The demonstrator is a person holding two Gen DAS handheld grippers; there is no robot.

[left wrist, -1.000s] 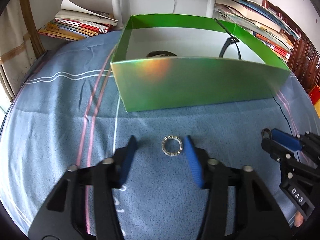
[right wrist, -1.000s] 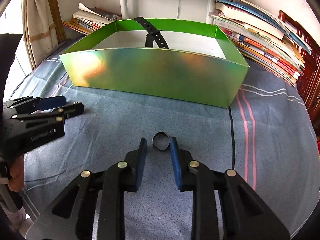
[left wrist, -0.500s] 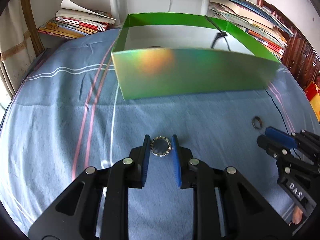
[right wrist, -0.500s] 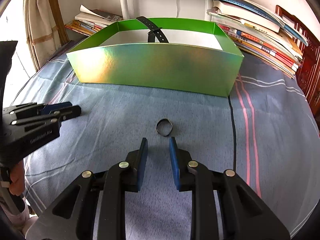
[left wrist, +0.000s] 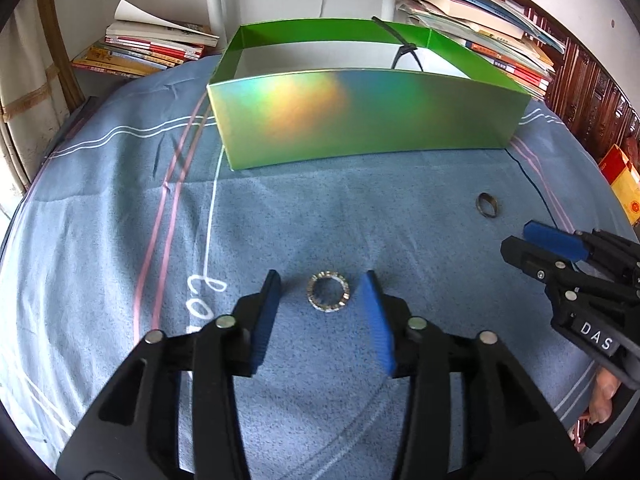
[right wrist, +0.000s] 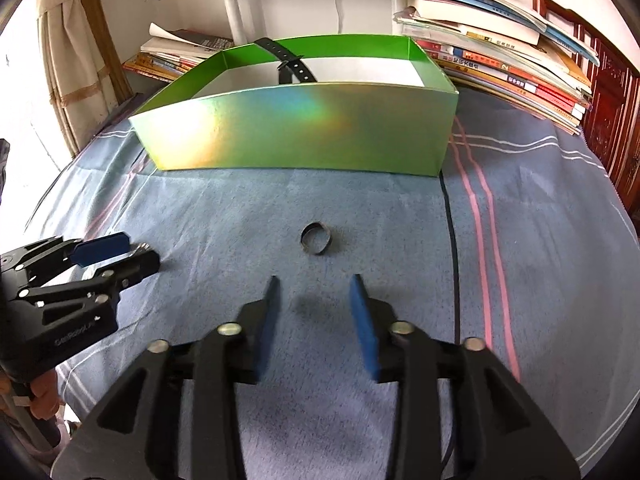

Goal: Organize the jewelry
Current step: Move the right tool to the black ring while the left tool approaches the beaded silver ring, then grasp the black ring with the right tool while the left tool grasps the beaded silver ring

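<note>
— Where's the sparkly silver ring (left wrist: 328, 291)?
— Flat on the blue cloth (left wrist: 120, 208), between the left gripper's (left wrist: 324, 294) spread jaws, which have just opened, touching neither pad.
— And the dark metal band (right wrist: 316, 238)?
— Just beyond the right gripper (right wrist: 316, 300), its jaws just opened, empty.

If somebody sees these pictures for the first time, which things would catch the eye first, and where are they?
First the shiny green box with rainbow glare, at the far end of the blue cloth, a black strap leaning in it. Then two rings on the cloth: a sparkling ring between the open jaws of the left gripper, and a dark ring ahead of the right gripper.
</note>
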